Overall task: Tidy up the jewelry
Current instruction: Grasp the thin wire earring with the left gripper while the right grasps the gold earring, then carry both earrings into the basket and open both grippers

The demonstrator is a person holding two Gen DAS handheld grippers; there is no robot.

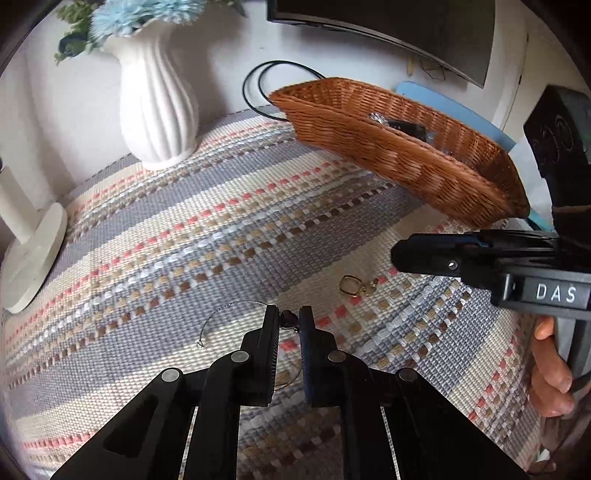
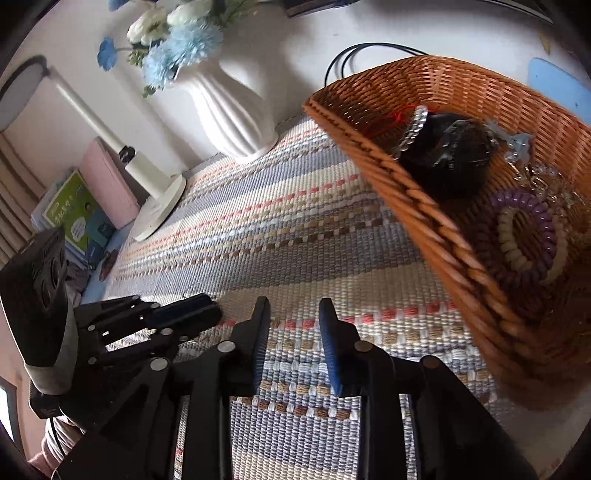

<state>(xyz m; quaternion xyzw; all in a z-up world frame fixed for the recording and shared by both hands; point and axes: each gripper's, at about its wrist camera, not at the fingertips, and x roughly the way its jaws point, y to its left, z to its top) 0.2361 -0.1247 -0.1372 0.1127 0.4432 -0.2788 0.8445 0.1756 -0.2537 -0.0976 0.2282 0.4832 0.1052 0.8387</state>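
Note:
My left gripper (image 1: pixel 289 320) is low on the striped woven mat (image 1: pixel 184 229), its jaws closed on a small dark pendant (image 1: pixel 287 318) of a thin silver chain necklace (image 1: pixel 225 310) that trails left over the mat. A gold ring and earring (image 1: pixel 355 286) lie on the mat just right of it. The wicker basket (image 1: pixel 388 147) stands at the far right. In the right wrist view it (image 2: pixel 424 206) holds a dark pouch (image 2: pixel 450 155), a purple coil band (image 2: pixel 524 206) and beaded bracelets. My right gripper (image 2: pixel 291 314) is open and empty above the mat, left of the basket.
A white ribbed vase (image 1: pixel 155 110) with blue flowers stands at the back left. A white lamp base (image 1: pixel 33 254) sits at the mat's left edge. Black cables (image 1: pixel 258 85) and a monitor (image 1: pixel 388 26) are behind the basket. Books (image 2: pixel 85 214) lie beside the lamp.

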